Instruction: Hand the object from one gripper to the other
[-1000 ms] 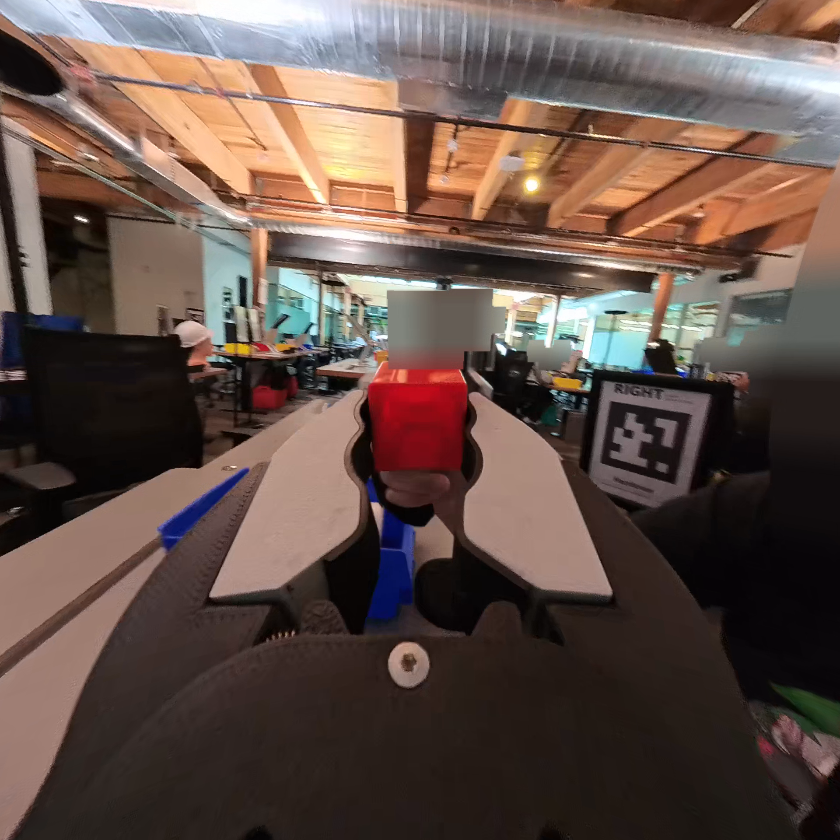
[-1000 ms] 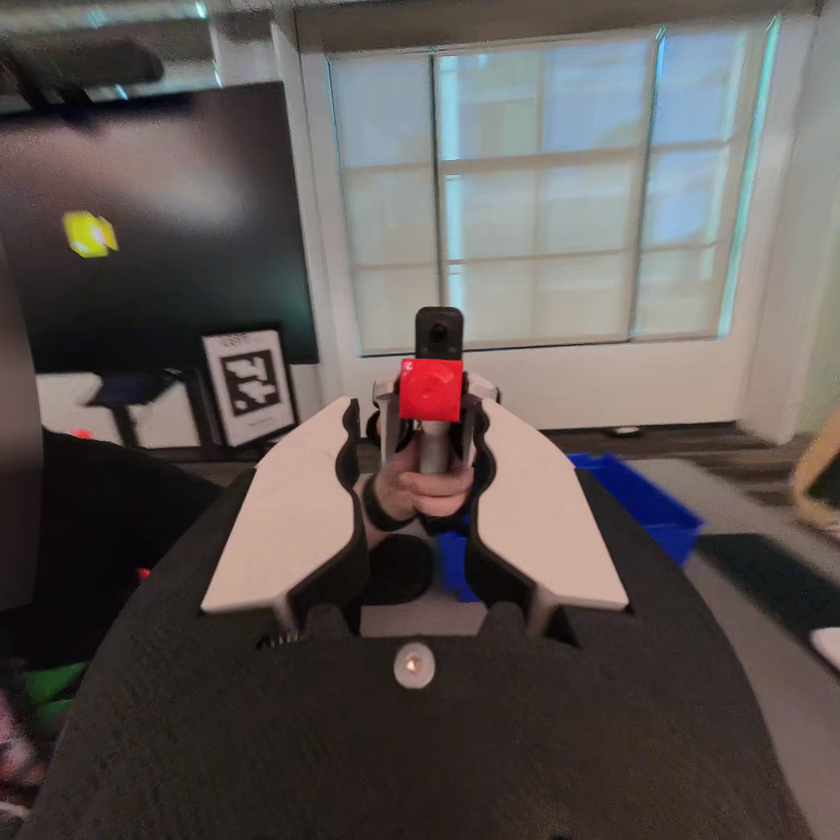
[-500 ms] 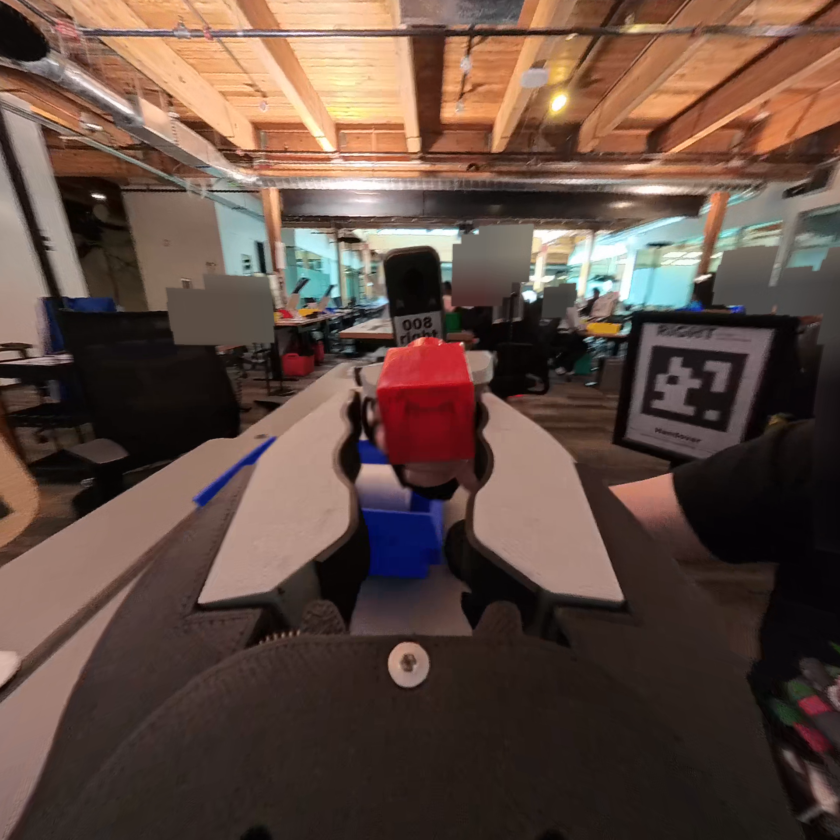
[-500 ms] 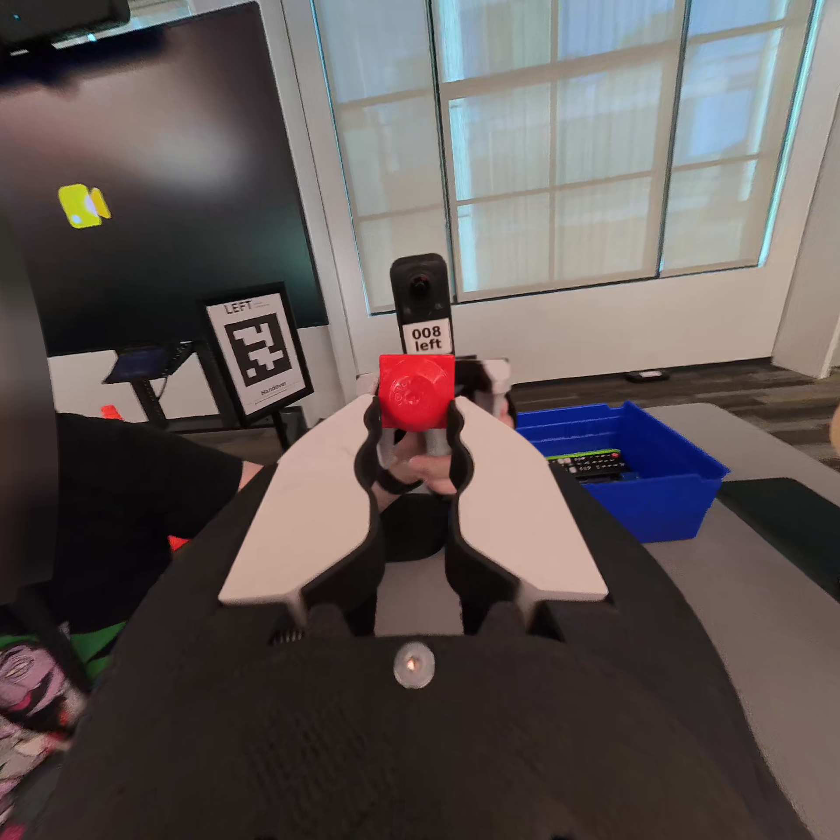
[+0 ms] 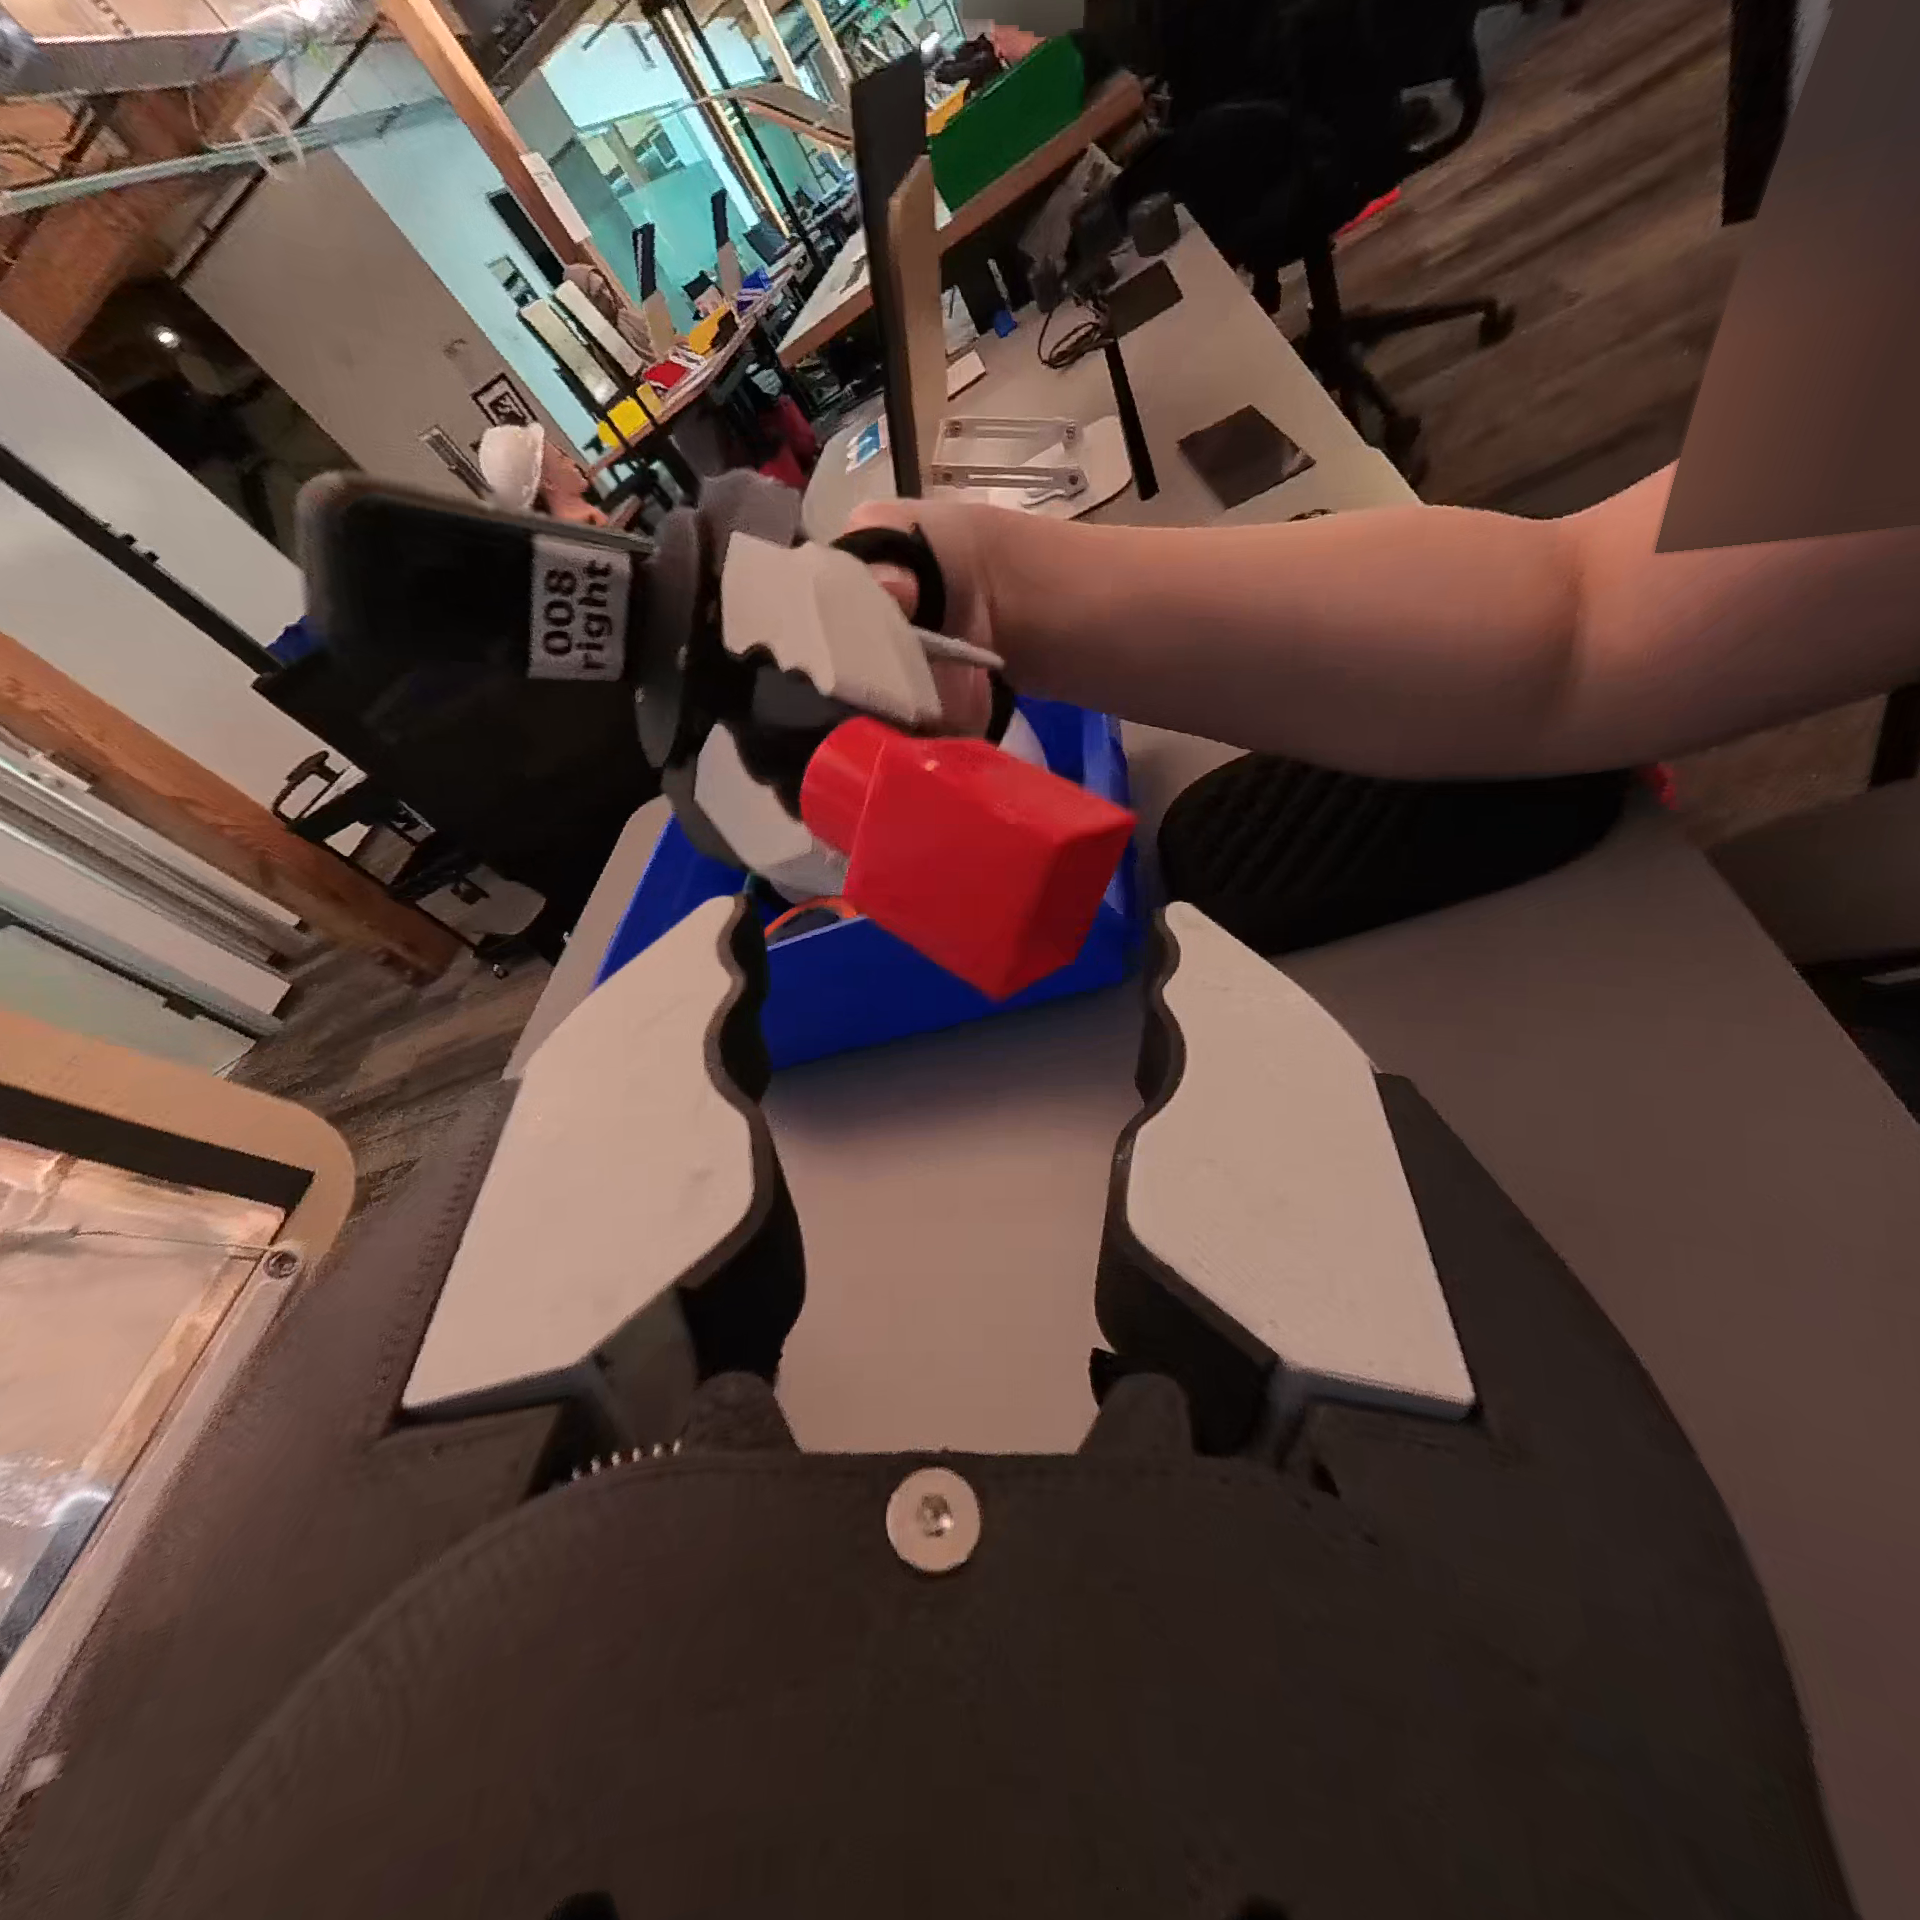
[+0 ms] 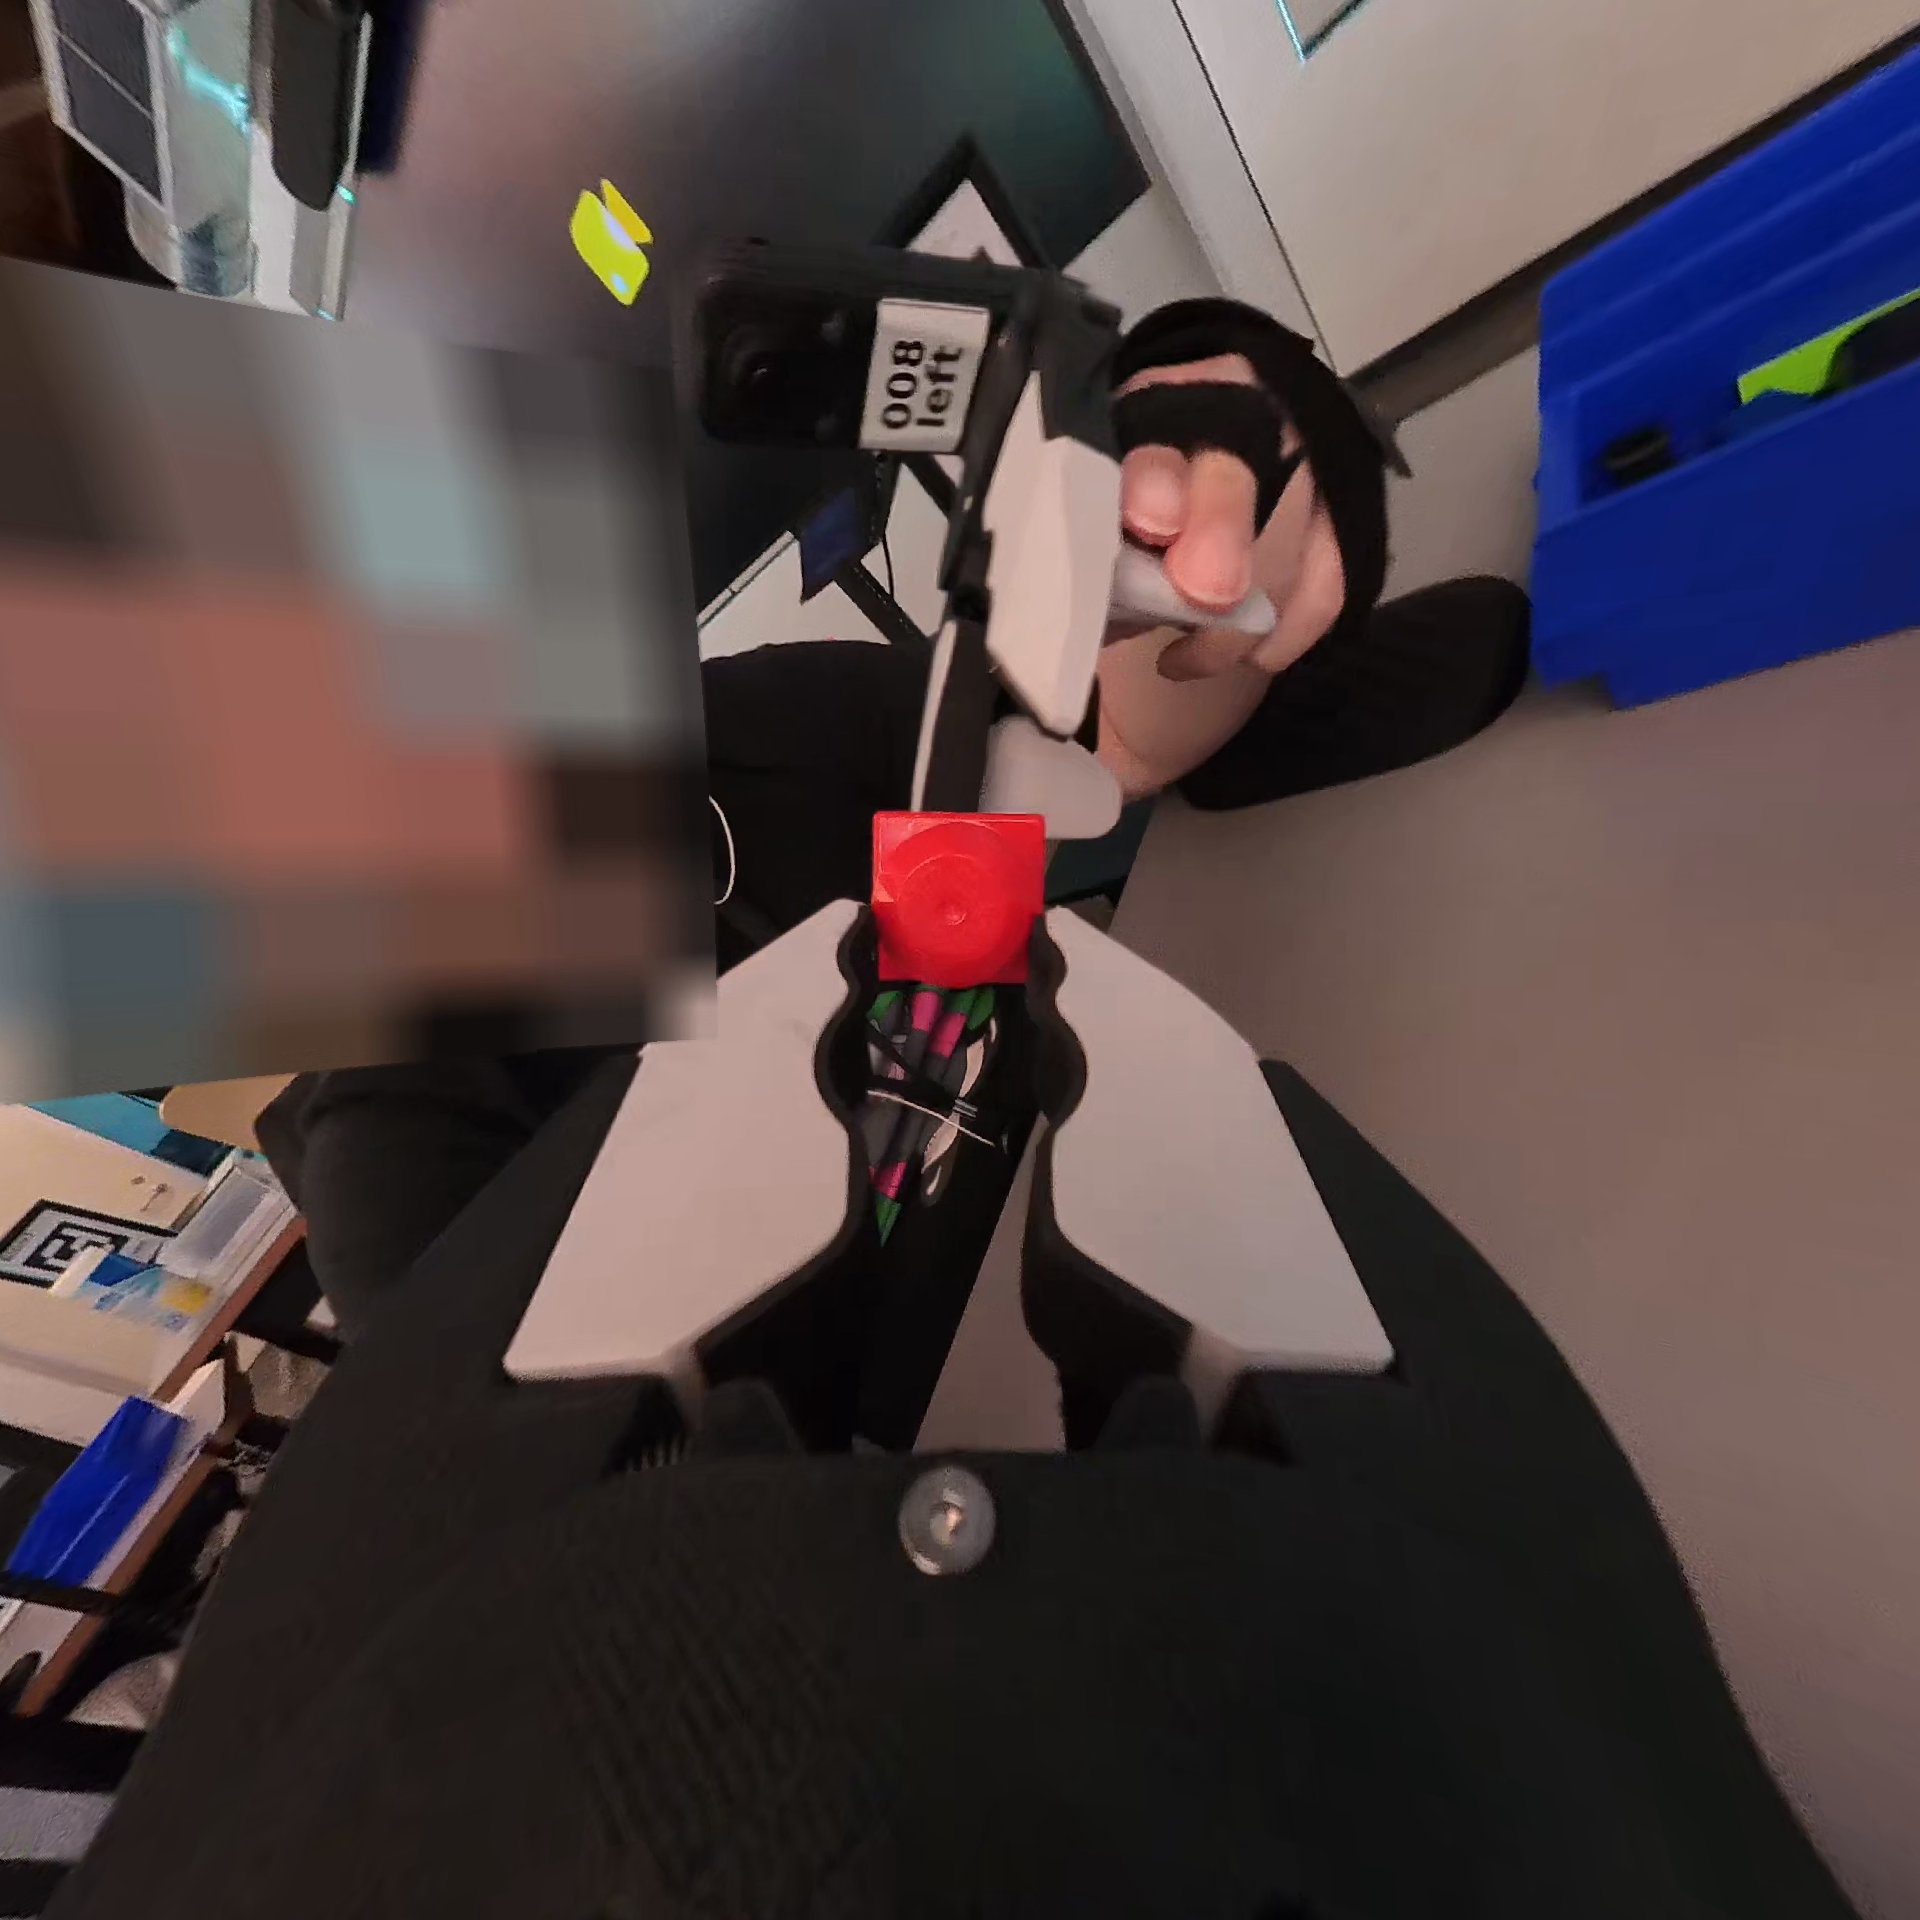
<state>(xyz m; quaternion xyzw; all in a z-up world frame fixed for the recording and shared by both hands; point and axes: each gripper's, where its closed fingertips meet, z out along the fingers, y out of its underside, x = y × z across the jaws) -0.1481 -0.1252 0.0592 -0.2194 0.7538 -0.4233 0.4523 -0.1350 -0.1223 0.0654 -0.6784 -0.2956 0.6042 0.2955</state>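
Note:
The red block [image 5: 966,852] is held by one end in my right gripper [image 5: 868,784], tilted, just above and between the tips of my left gripper [image 5: 951,920]. My left gripper is open wide and empty, and its fingers [image 5: 623,1143] do not touch the block. In the right wrist view my right gripper [image 6: 951,925] is shut on the red block [image 6: 956,899], whose round end faces the camera. My left gripper [image 6: 1081,758] shows side-on just beyond it, held in a hand.
A blue bin [image 5: 862,997] stands on the grey table [image 5: 1558,1039] behind the block; it also shows at the right of the right wrist view [image 6: 1714,540]. A person's forearm [image 5: 1351,644] crosses from the right. A black round cushion [image 5: 1382,842] lies beside the bin. My two grippers' fingertips are within a few centimetres of each other.
My left gripper has opened and let go of the red block. My right gripper now holds it alone. Both grippers have tipped down towards the table and rolled.

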